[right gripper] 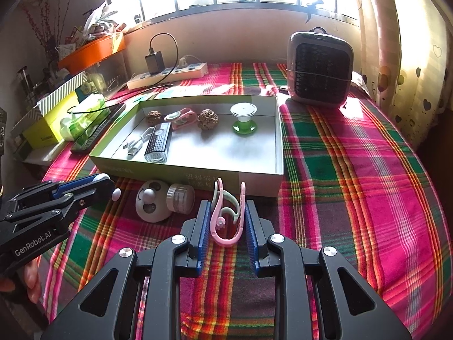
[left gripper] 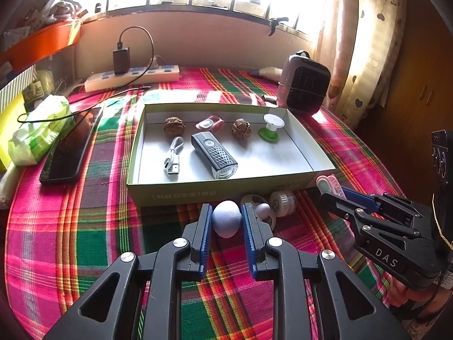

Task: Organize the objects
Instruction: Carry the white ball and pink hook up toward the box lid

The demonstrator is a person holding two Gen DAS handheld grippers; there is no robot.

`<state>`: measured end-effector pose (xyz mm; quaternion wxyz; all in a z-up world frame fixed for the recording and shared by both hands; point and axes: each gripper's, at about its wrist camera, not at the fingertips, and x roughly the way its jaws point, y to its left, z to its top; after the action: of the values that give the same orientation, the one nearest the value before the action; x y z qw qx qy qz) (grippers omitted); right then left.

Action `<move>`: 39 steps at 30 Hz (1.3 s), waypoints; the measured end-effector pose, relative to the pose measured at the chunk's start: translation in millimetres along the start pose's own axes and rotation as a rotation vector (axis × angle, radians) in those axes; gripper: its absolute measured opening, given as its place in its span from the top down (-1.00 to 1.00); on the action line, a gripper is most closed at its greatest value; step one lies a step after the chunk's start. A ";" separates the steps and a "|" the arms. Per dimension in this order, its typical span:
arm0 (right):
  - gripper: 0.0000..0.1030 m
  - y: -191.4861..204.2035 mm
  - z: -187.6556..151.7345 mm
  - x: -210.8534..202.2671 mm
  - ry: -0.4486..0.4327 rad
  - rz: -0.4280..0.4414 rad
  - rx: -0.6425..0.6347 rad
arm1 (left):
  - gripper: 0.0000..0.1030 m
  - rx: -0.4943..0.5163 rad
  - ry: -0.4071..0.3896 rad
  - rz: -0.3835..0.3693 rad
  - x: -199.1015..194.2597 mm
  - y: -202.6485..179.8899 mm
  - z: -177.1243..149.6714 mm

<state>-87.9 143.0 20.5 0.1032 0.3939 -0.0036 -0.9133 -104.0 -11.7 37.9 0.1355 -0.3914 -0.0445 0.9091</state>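
Sunlit plaid tablecloth (left gripper: 85,226), left gripper (left gripper: 226,221) around a white egg-shaped ball (left gripper: 226,218), right gripper (right gripper: 228,221) around pink plastic clips (right gripper: 226,215).

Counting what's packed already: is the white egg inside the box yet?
No, the egg sits between the left gripper's pads, on the near side of the box.

- I see a tablecloth (right gripper: 354,170) in pink, green and orange plaid.
- My pads (left gripper: 206,235) are blue.
- The egg (left gripper: 226,218) is white; the clip (right gripper: 226,215) pink and pale green.
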 end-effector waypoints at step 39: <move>0.53 17.4 63.7 71.3 0.083 0.102 -0.055 | 0.62 -0.031 0.041 0.095 59.1 38.1 55.2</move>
<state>-178.2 107.6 14.7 0.1602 0.4276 0.0058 -0.8896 -190.8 -30.2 27.5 0.0870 -0.4135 -0.0373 0.9056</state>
